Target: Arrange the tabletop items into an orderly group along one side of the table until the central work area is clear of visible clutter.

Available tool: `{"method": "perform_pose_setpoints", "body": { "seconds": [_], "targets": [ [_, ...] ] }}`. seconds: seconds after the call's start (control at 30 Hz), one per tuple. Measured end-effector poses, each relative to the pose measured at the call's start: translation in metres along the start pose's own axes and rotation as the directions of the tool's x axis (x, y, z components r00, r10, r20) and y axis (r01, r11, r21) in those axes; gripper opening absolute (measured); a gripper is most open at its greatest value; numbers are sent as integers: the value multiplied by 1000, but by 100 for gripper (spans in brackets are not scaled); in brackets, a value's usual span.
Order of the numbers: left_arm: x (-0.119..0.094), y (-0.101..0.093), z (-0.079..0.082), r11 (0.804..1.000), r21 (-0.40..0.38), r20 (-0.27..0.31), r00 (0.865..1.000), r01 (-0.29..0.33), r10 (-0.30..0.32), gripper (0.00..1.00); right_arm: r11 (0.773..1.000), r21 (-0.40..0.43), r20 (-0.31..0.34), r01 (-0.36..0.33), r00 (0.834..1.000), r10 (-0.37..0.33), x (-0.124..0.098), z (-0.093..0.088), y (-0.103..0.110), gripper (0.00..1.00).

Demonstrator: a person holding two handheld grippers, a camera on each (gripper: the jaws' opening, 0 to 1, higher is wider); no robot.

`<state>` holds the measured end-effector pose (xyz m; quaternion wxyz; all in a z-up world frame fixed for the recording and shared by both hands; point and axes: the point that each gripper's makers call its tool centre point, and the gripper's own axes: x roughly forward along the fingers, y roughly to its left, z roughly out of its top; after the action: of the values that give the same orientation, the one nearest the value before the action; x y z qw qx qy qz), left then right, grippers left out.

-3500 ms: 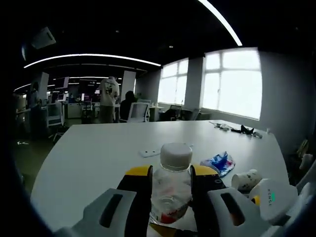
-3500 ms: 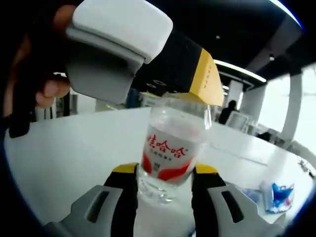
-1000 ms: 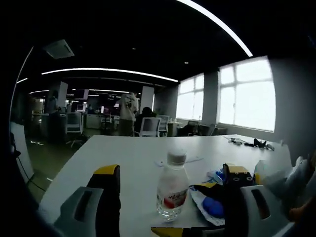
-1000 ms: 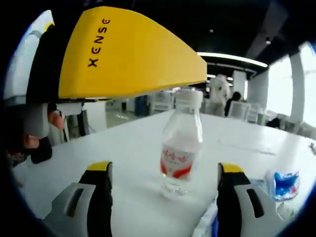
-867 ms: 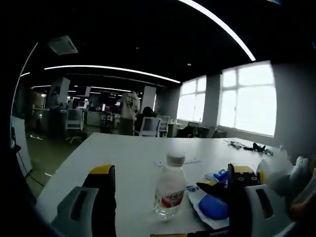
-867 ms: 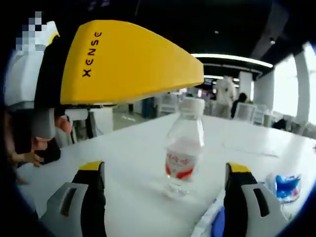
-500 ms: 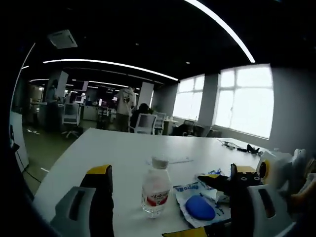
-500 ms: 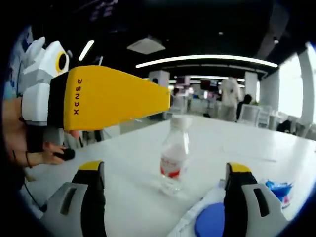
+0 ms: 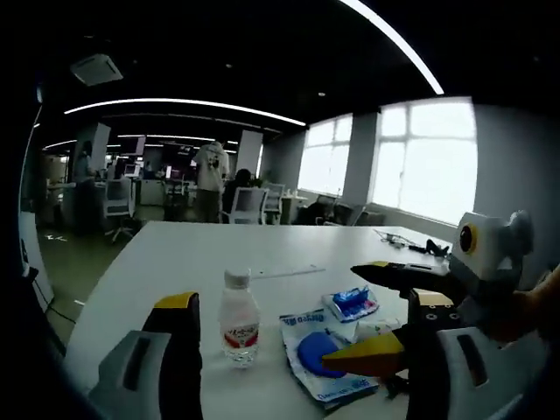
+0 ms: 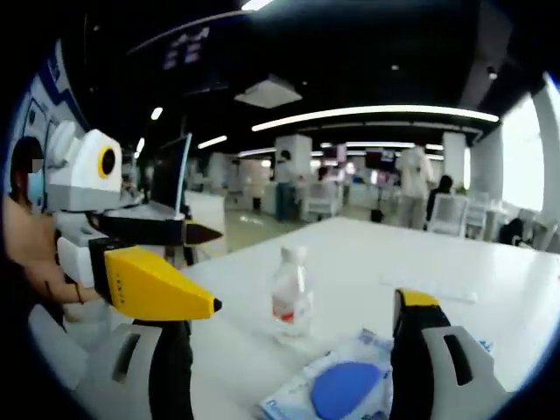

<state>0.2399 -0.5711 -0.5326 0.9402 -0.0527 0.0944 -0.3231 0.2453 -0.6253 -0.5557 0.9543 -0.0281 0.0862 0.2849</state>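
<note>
one bottle [image 9: 239, 317] upright on the white table [image 9: 175, 262], both tools released.
left tool [image 9: 302, 367] and right tool [image 10: 289, 367] gape wide; two blue packets [image 9: 325, 354] lie beside the bottle.

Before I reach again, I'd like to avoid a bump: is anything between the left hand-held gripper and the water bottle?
Nothing visible. The water bottle stands upright just ahead of the open left hand-held gripper, with bare table between them.
</note>
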Motion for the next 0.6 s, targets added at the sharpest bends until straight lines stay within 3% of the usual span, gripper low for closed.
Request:
{"method": "perform_pose_setpoints", "body": {
  "seconds": [0.17,0.6],
  "targets": [
    [-3,-4,-1,1000,-22,-15,1000,-16,16,97,1000,-14,0,12,1000,-12,-20,2,-12,88],
    [-7,-24,-15,1000,-31,-43,999,6,-7,95,990,94,-2,102,995,-102,-58,-10,-44,87]
  ]
}}
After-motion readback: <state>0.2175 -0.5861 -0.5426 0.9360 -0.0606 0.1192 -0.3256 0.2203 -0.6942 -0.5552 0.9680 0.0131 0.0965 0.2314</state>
